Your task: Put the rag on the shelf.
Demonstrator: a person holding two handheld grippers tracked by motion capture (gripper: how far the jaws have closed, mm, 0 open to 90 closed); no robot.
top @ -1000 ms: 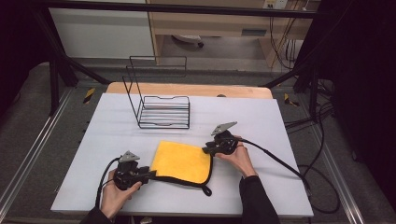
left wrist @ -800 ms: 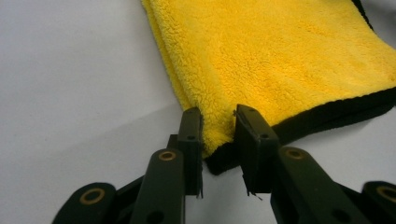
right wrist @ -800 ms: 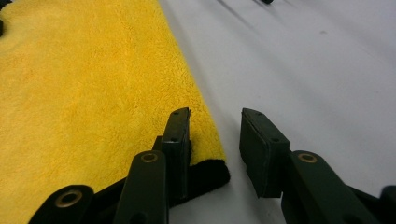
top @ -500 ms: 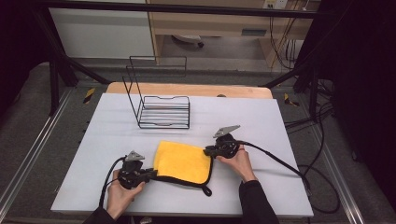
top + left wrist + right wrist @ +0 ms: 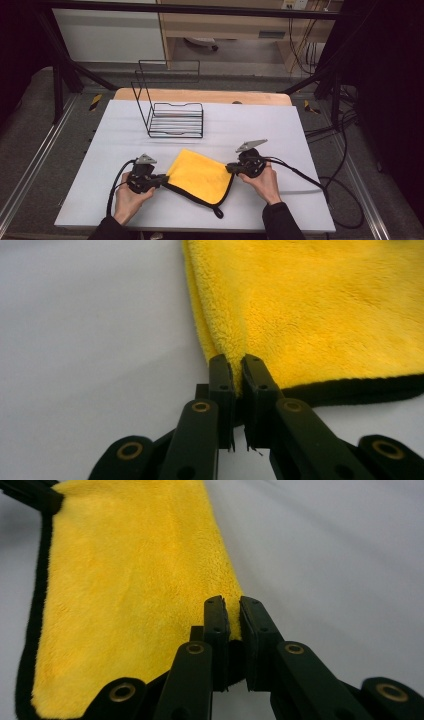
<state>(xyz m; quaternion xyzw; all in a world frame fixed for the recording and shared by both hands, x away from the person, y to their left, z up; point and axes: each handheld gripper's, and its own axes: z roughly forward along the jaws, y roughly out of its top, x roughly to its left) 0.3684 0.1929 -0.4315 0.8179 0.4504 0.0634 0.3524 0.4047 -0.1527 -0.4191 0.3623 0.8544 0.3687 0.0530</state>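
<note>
A folded yellow cloth (image 5: 200, 175) with a black hem lies on the pale grey table (image 5: 260, 125) between my two hands. My left gripper (image 5: 164, 179) pinches the cloth's left corner. In the left gripper view its jaws (image 5: 237, 360) have just been closing and now press on the yellow cloth (image 5: 325, 315). My right gripper (image 5: 230, 168) holds the cloth's right corner. In the right gripper view its jaws (image 5: 231, 602) have just closed on the edge of the cloth (image 5: 130, 580). Between the grippers the cloth looks pulled askew and slightly raised.
A black wire rack (image 5: 170, 117) stands at the back left of the table, beyond the cloth. Black cables (image 5: 310, 180) trail from the right gripper over the table's right side. A wooden board (image 5: 200, 95) edges the table's far side.
Both grippers' jaws have come together on the cloth's corners. The right hand has shifted to the right, and the cloth has gone from a flat square to a skewed, lifted shape.
</note>
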